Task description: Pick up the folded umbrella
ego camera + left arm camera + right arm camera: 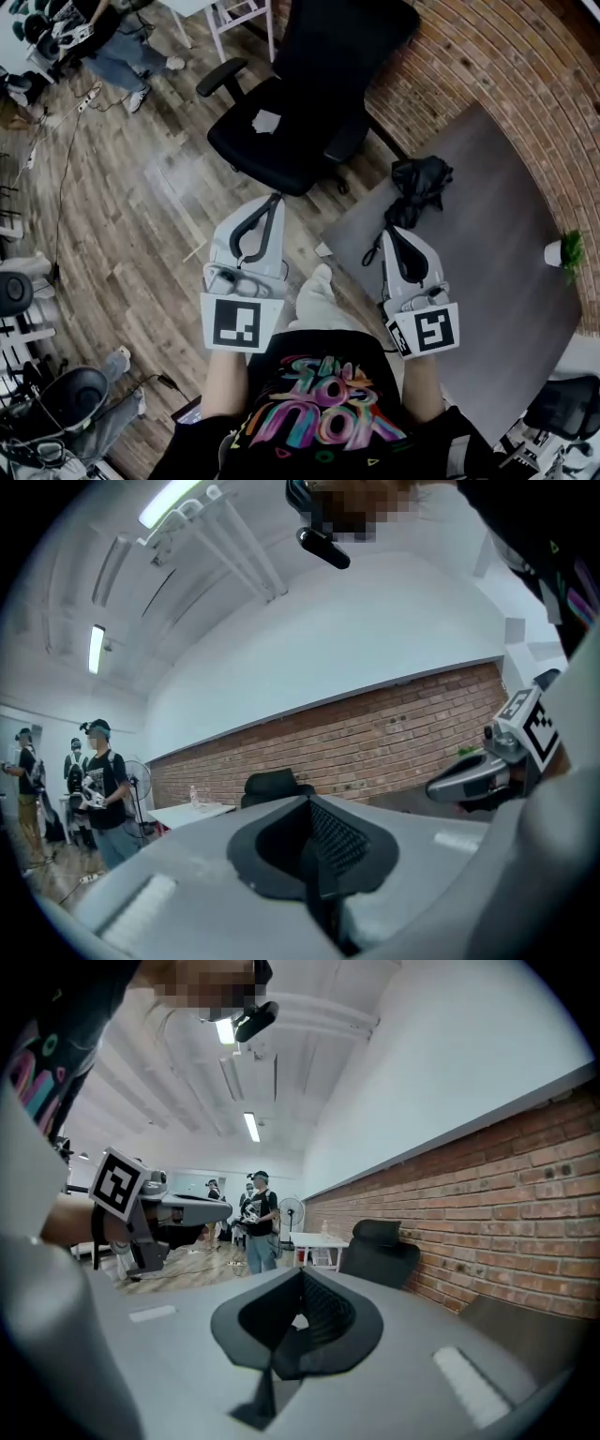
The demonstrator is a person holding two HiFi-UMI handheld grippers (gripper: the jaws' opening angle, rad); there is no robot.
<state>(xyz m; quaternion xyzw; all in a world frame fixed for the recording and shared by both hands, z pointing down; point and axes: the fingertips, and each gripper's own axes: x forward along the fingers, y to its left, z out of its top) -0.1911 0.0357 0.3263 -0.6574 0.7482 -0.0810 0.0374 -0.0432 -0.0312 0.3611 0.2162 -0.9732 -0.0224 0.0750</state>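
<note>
The folded black umbrella (pixel 419 182) lies crumpled on the near left part of the grey table (pixel 487 234), its strap trailing toward me. My right gripper (pixel 391 231) hovers just short of it, tip toward the umbrella, jaws shut and empty. To the left, my left gripper (pixel 273 199) is over the wooden floor, pointing at the office chair, its jaws also shut with nothing in them. In the left gripper view the jaws (pixel 309 801) meet at a point; in the right gripper view they (pixel 300 1271) do the same. Neither gripper view shows the umbrella.
A black office chair (pixel 300 103) stands right ahead of the left gripper, beside the table's corner. A small potted plant (pixel 565 251) sits on the table near the brick wall (pixel 487 66). People stand at the far left (pixel 112 47); cables cross the floor.
</note>
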